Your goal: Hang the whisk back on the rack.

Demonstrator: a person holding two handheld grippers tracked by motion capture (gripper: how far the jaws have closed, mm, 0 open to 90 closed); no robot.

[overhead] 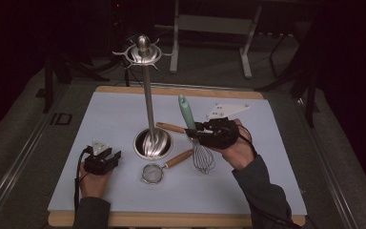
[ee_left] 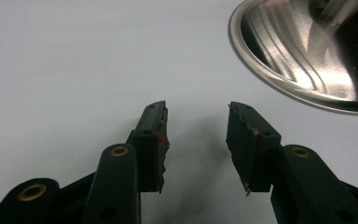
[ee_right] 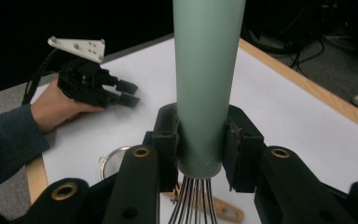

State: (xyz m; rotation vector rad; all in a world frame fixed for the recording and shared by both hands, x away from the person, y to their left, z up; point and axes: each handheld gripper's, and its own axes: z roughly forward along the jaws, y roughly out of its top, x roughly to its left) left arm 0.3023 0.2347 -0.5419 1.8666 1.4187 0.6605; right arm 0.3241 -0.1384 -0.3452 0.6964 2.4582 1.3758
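Right of frame centre, high view: right gripper (overhead: 196,131), fingers clamped on whisk (overhead: 194,138) at its green handle. Steel stand base (overhead: 152,143), dish-shaped, holds only its pole. Strainer (overhead: 152,172) on counter (overhead: 114,119). Lower left: left gripper (overhead: 112,156), fingers apart, empty.

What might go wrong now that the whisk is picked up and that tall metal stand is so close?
1. The right gripper clamps the whisk only at the bottom of its smooth green handle, so it may swing or slip.
2. The wire head hangs just above the strainer and a wooden-handled tool; it might snag them.
3. The stand is tall and thin; a knock might tip it, and the open left gripper isn't holding its base.
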